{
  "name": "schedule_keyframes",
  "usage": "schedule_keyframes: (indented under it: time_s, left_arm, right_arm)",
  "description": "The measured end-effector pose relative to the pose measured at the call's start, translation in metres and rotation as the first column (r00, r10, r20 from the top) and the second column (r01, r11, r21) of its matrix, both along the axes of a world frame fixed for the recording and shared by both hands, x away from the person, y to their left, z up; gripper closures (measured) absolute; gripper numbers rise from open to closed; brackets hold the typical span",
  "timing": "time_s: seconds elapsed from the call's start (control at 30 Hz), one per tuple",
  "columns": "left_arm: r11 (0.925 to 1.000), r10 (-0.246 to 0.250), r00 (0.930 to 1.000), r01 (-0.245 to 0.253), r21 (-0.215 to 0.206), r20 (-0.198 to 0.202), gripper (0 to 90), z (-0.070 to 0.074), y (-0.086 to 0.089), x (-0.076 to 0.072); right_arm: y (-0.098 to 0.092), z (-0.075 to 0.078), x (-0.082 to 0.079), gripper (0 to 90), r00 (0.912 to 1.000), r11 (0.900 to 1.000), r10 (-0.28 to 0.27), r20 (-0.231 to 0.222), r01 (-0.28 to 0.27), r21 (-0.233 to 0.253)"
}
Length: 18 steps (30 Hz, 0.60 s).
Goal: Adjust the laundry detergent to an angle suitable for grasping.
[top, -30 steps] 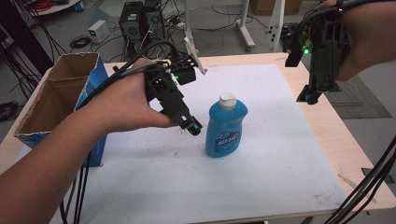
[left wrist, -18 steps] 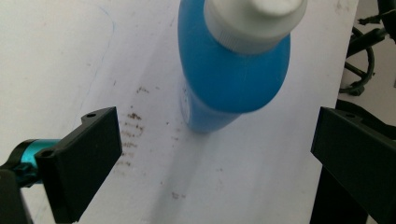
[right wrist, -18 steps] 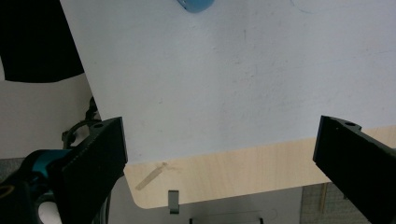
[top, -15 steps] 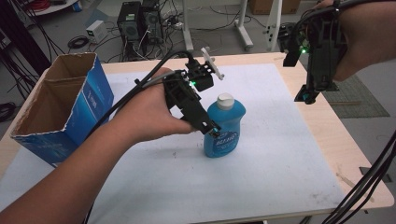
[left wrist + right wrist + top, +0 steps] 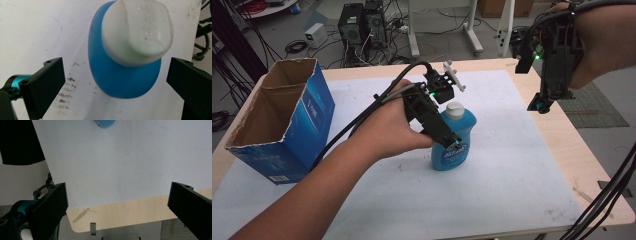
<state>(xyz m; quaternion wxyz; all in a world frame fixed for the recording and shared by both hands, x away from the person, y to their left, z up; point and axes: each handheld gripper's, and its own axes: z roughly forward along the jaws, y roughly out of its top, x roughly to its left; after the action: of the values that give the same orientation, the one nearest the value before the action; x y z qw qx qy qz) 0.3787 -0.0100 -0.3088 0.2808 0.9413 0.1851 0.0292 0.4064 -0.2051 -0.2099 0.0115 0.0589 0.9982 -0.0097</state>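
The blue bottle [image 5: 453,141] with its white cap [image 5: 137,31] stands upright near the middle of the white-covered worktop [image 5: 512,170]. The left claw [image 5: 451,142] reaches down over it, jaws spread wide to either side and seemingly not touching. The right claw [image 5: 539,104] hangs above the worktop's right edge, jaws apart. An open cardboard box [image 5: 282,120] sits at left.

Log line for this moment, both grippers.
left gripper open, straddling blue bottle | right gripper open, raised over table edge
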Motion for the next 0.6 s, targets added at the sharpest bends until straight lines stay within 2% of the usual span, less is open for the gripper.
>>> schedule_keyframes:
  time_s: [0.17,0.6]
  left_arm:
    - [1.0,0.002,1.0,-0.002,-0.003,-0.01,1.8,-0.007,-0.009,0.001]
    - [0.9998,0.015,0.9996,-0.015,0.011,0.023,2.0,-0.017,-0.022,0.004]
  right_arm:
    - [0.002,-0.001,0.001,1.9,1.0,1.0,0.0,-0.003,0.0,-0.002]
    - [0.004,-0.005,0.005,1.9,0.9999,1.0,-0.004,-0.01,0.004,-0.005]
